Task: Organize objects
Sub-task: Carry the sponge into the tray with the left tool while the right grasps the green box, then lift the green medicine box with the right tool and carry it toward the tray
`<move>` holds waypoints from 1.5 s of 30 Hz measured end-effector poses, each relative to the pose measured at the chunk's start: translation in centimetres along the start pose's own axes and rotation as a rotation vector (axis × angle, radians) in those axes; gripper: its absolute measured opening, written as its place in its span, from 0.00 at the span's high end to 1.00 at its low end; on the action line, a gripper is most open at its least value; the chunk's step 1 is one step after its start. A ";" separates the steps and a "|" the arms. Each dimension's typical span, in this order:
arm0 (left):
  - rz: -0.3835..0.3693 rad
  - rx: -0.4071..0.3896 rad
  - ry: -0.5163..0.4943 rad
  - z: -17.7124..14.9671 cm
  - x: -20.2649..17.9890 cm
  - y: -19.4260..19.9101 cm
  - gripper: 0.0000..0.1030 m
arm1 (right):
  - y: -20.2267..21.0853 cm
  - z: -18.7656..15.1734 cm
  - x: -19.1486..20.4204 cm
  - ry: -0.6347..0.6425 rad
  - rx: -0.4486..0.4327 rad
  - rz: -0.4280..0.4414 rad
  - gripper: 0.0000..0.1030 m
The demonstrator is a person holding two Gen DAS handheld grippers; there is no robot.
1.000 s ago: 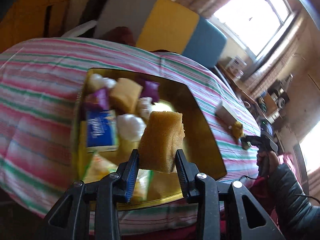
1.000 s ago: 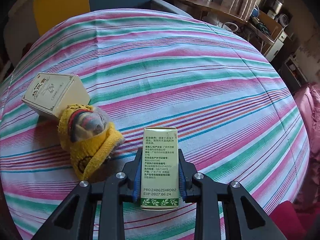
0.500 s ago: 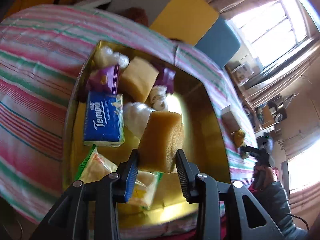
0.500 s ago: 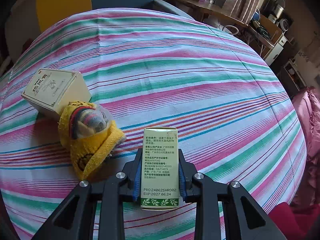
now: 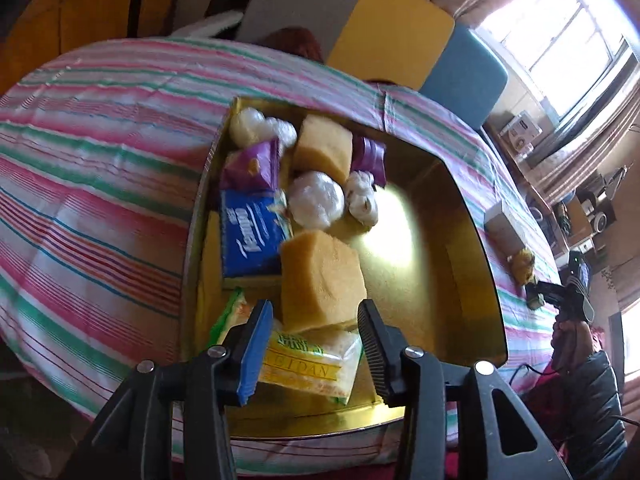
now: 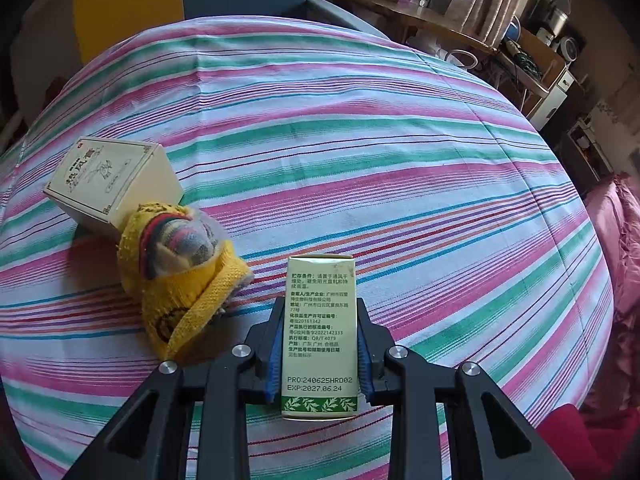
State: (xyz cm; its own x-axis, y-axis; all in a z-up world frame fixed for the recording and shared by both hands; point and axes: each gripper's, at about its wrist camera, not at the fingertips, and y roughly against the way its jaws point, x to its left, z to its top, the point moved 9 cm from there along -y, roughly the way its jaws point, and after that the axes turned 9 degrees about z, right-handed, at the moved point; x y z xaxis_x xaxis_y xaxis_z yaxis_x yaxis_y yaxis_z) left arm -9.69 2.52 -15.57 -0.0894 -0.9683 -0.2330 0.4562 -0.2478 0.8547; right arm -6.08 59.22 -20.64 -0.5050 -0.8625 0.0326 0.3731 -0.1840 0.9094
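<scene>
The sponge (image 5: 320, 280) now lies free in the gold tray (image 5: 472, 240), just ahead of the left tongs (image 5: 316, 334). Half a second ago it sat pinched between the two pads; now the jaws stand wide apart with clear space on both sides of it, and they hold nothing. In my judgement that item is placed, and the left tongs are free for another pick.

The right tongs (image 6: 319, 356) show no change across the three views: the pads are closed on the long sides of a green-and-white carton (image 6: 319, 332), held above the striped cloth (image 6: 400, 160). It has not reached the tray and looks to be next for placing.

Materials. The sponge is a porous yellow block, soft-edged and slightly squashed in shape. It rests partly on a crinkled yellow food packet (image 5: 308, 364) lying directly between the left pads. Ahead and left of the pads is a blue tissue pack (image 5: 252, 236). Further ahead are a white ball in clear film (image 5: 316, 200), a purple foil packet (image 5: 252, 168) and a second sponge (image 5: 324, 148). The tray is glossy metal with a bright glare patch on its floor.

Left of the right tongs a knitted yellow toy (image 6: 180, 276) touches a cream cardboard box (image 6: 112, 180) lying tilted on the cloth.
</scene>
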 end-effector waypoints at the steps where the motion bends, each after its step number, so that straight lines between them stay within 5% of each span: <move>1: 0.010 -0.022 -0.006 0.3 0.0 0.2 0.57 | 0.0 0.0 0.0 -0.002 -0.001 0.000 0.71; 21: 0.216 -0.224 -0.243 1.0 -3.8 4.1 0.57 | 0.1 -0.1 0.6 0.024 -0.007 -0.004 0.71; 45: 0.230 -0.179 -0.278 -0.1 -5.0 2.9 0.57 | 2.4 1.5 0.1 -0.056 -0.107 0.035 0.71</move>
State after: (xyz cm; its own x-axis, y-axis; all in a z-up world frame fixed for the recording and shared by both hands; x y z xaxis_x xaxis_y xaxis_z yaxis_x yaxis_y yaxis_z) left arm -7.79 6.67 -11.98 -0.1918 -0.9752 0.1104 0.6372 -0.0381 0.7698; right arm -6.37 59.43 -17.89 -0.5319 -0.8421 0.0890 0.4706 -0.2065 0.8579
